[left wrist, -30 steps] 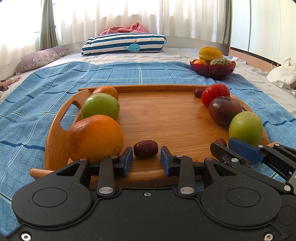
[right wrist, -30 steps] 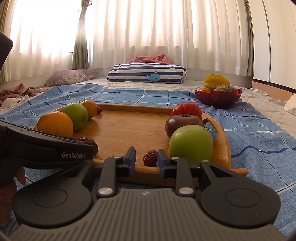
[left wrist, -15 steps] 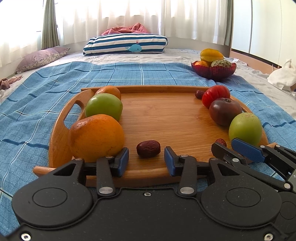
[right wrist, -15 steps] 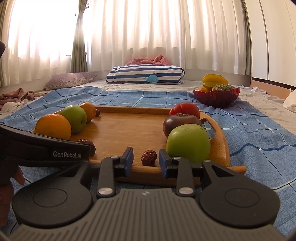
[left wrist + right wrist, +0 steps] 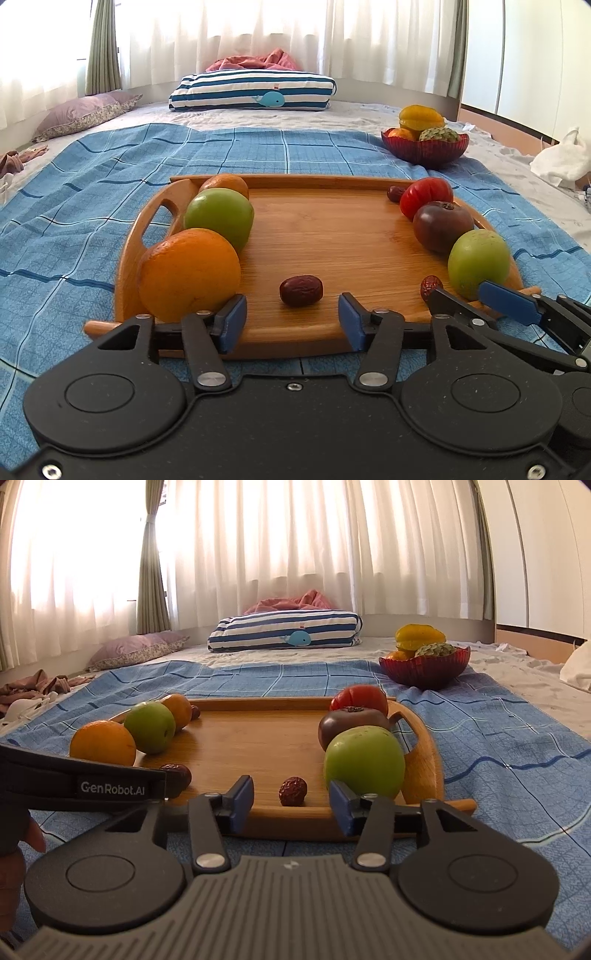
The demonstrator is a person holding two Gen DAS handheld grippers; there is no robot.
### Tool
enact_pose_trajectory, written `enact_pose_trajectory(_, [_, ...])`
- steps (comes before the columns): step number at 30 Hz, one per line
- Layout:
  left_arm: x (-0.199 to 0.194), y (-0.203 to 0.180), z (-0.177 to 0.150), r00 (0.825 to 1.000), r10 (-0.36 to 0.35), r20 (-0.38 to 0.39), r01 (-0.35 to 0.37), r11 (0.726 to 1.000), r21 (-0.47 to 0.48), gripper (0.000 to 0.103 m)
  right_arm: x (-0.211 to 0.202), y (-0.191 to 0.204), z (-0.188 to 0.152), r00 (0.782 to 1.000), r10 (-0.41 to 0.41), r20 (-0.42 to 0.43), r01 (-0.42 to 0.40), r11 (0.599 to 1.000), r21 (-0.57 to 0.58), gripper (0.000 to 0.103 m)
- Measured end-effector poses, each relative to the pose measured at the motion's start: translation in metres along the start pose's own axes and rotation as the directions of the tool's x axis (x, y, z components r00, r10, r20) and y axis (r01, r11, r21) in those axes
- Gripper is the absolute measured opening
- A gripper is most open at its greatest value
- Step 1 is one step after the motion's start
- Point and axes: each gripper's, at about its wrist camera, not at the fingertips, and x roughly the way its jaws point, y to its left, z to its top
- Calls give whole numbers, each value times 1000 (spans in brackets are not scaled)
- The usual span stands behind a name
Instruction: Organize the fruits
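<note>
Wood tray: bamboo tray (image 5: 332, 236) with a low rim and cut-out handles, stiff and smooth, lying on the blue checked blanket (image 5: 92, 192) on the bed; fruit could roll on it.
Orange: big orange (image 5: 188, 273) at the tray's near left corner, pebbled peel, firm and fairly heavy I judge; take it across its middle.
Green apples: one (image 5: 219, 216) behind the orange, another (image 5: 478, 264) at the near right; waxy, hard, likely slippery.
Tomatoes: dark one (image 5: 441, 225) and ribbed red one (image 5: 424, 194) along the right rim; softer skin, so a light squeeze.
Dates: wrinkled date (image 5: 301, 290) near the front edge, a second (image 5: 293, 791) ahead of the other gripper; light, small, grip by the sides.
Left gripper: (image 5: 291, 321) jaws opening, nothing between them, date just ahead.
Right gripper: (image 5: 291, 803) jaws opening, empty too.
</note>
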Motion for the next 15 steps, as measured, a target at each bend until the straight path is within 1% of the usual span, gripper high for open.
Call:
enact_pose_trajectory(7, [-9, -2, -5, 1000, 19, 14, -19, 999, 30, 72, -9, -3, -6, 1000, -27, -13, 27, 1000, -1, 69])
enact_pose_trajectory(15, [-17, 4, -12, 1000, 29, 9, -29, 1000, 9, 79, -17, -1, -9, 999, -47, -11, 47, 999, -18, 75])
